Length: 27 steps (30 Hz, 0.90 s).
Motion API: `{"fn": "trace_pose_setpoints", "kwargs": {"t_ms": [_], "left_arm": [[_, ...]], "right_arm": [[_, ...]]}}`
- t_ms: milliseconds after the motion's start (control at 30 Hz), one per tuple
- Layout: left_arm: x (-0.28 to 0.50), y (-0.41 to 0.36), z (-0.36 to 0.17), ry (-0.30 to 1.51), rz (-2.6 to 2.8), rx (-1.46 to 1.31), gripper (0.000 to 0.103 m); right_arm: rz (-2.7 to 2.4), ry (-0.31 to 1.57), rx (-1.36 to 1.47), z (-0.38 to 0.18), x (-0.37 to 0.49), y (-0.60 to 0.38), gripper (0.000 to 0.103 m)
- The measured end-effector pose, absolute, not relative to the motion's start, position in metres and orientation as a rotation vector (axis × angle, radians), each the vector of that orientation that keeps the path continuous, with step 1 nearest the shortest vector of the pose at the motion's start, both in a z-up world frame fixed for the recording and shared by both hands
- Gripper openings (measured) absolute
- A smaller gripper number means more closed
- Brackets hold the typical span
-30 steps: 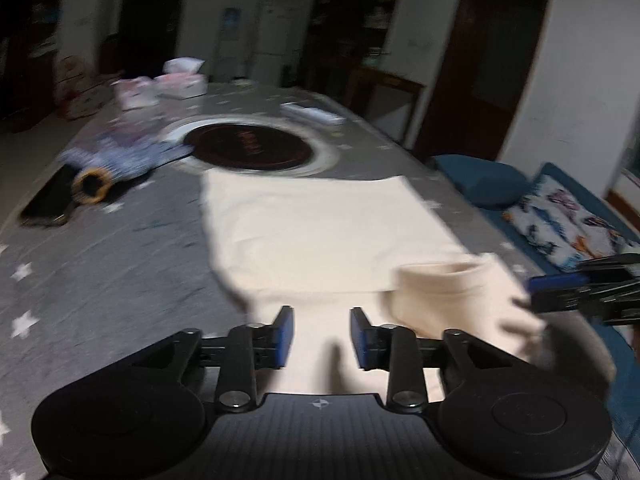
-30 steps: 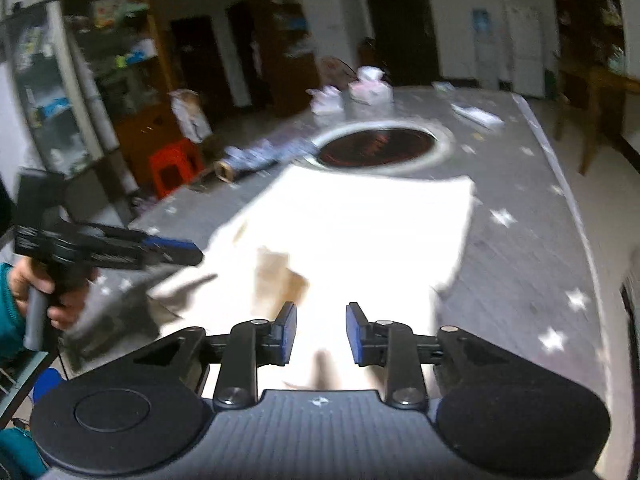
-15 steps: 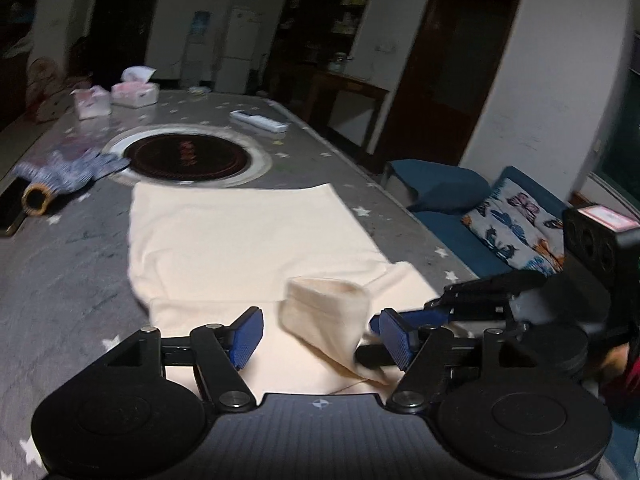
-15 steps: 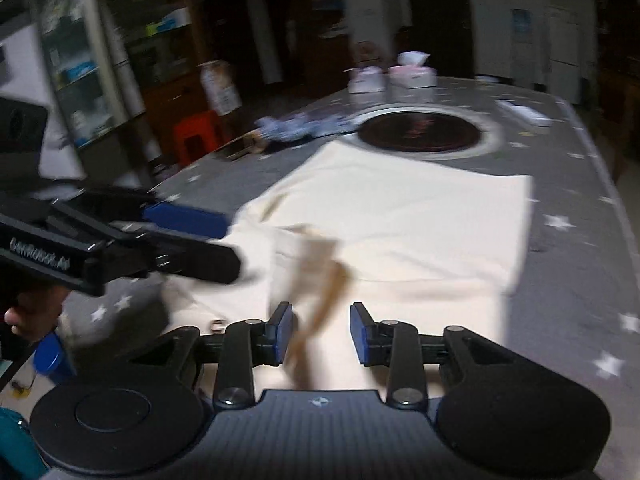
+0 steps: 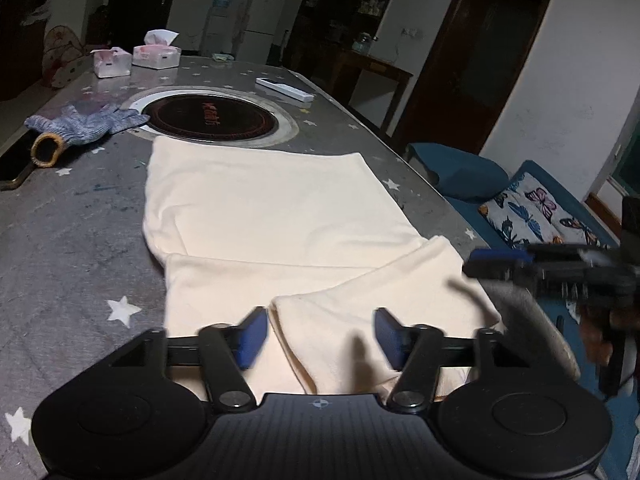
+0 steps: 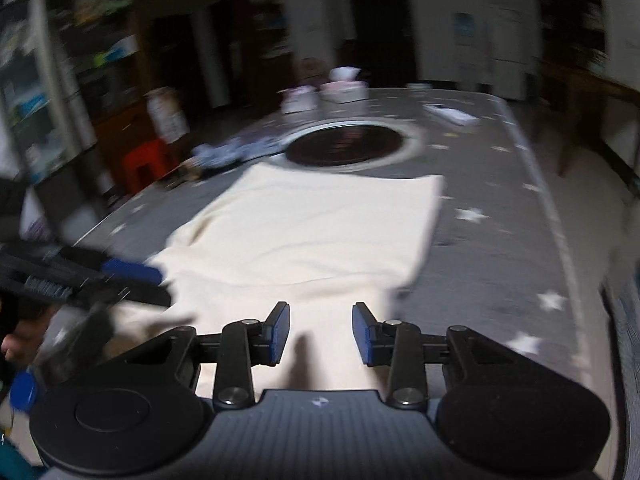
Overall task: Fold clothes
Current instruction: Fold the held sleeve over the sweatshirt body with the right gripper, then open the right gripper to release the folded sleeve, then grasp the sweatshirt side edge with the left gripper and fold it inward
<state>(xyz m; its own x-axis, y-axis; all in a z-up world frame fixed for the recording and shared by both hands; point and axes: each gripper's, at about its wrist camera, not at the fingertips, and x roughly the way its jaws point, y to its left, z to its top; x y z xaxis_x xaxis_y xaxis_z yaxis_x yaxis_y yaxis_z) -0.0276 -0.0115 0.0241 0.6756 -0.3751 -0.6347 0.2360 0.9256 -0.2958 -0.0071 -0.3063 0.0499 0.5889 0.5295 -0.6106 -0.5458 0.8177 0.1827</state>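
Cloth point(image 5: 260, 216), cream and soft, lies flat on the tabletop point(image 5: 72, 240) just this side of the round burner point(image 5: 212, 120), a sleeve folded across its near end. Both grippers, left point(image 5: 320, 336) and right point(image 6: 320, 334), hover there with fingers wide, holding nothing. It looks light and limp, so pinch a hem or corner.

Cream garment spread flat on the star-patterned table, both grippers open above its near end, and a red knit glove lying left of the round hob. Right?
Not quite: the knit glove is blue-grey with a tan cuff, not red, as the left wrist view shows. The cream garment, left gripper, right gripper and round hob are as stated.
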Motion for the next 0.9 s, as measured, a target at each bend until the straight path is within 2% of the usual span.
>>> {"fn": "trace_pose_setpoints", "kwargs": {"t_ms": [33,100,167,300,467,533,633,733,800,900], "left_arm": [[-0.027,-0.013,0.023,0.757,-0.348,-0.191,0.040],[-0.025,-0.015,0.022,0.766,-0.349,-0.185,0.013],[-0.026,-0.017,0.024,0.762,-0.344,-0.178,0.005],[-0.031,-0.015,0.053,0.667,-0.360,-0.171,0.001],[-0.029,-0.019,0.103,0.518,-0.406,-0.136,0.000],[-0.025,-0.021,0.110,0.538,-0.442,-0.122,0.001],[-0.024,-0.022,0.100,0.601,-0.430,-0.061,0.004],[-0.027,-0.020,0.078,0.680,-0.405,-0.038,0.018],[-0.029,-0.019,0.064,0.717,-0.366,-0.021,0.042],[-0.029,-0.019,0.045,0.765,-0.325,-0.002,0.046]], "right_arm": [[0.613,0.704,-0.008,0.049,-0.002,-0.311,0.034],[0.598,0.707,0.023,0.048,0.009,-0.318,0.034],[0.590,0.713,0.046,0.044,0.018,-0.318,0.034],[0.563,0.708,0.080,0.040,0.026,-0.323,0.034],[0.534,0.695,0.124,0.042,0.023,-0.338,0.035],[0.540,0.683,0.122,0.045,0.014,-0.343,0.041],[0.555,0.673,0.103,0.051,-0.001,-0.351,0.044],[0.561,0.686,0.071,0.048,-0.011,-0.353,0.047],[0.562,0.698,0.063,0.046,-0.015,-0.354,0.049],[0.568,0.703,0.061,0.043,-0.019,-0.354,0.049]]}}
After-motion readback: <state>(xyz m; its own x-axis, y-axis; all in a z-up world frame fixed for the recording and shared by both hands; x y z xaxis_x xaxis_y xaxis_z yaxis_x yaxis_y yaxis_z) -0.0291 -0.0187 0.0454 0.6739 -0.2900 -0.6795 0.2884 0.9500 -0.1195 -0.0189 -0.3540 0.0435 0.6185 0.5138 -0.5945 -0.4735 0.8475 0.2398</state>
